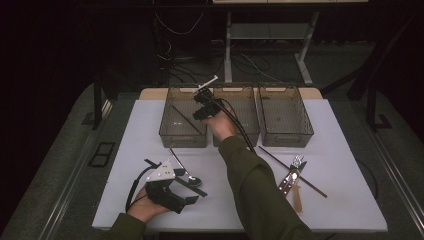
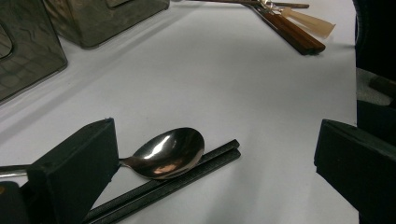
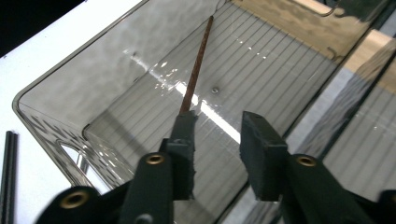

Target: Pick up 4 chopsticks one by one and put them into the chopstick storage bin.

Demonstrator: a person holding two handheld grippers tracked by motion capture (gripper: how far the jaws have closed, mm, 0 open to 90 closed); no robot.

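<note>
My right gripper hangs over the left clear bin, jaws pointing down into it. Its jaws stand apart with nothing between them. A brown chopstick lies slanted on the bin floor, its near end beside one jaw; the same chopstick runs diagonally in the bin. At the front left my left gripper rests low, open, facing a steel spoon that lies against a pair of black chopsticks. Both sit between its wide jaws, untouched.
Two more clear bins, middle and right, stand in a row at the back. On the right of the white table lie a long brown chopstick, a wood-handled utensil and a pale utensil.
</note>
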